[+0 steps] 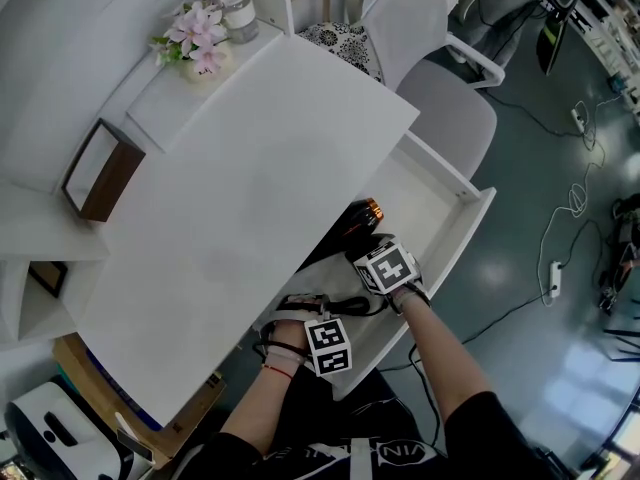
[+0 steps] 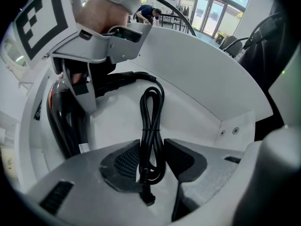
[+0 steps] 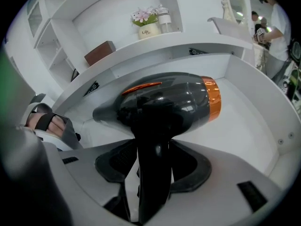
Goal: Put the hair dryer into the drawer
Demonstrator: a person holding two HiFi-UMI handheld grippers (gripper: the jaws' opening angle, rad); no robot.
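Note:
A black hair dryer (image 1: 362, 218) (image 3: 164, 102) with an orange ring hangs inside the open white drawer (image 1: 470, 203) (image 3: 263, 93), barrel lying across. Whether it rests on the drawer floor I cannot tell. My right gripper (image 1: 372, 251) (image 3: 153, 161) is shut on its handle, a pad against each side. The dryer's black cord (image 2: 151, 121) is tied in a bundle with its plug end hanging down. My left gripper (image 1: 322, 324) (image 2: 151, 157) points straight down, shut on that bundle over the drawer's near end. In the left gripper view the right gripper (image 2: 94, 46) holds the dryer (image 2: 61, 112).
The white desk top (image 1: 260, 168) overhangs the drawer's left side. A white chair (image 1: 440, 88) stands beyond the drawer. A flower pot (image 1: 200, 48) and a brown box (image 1: 100, 173) sit on the shelf at the back. Cables (image 1: 570, 208) lie on the floor at right.

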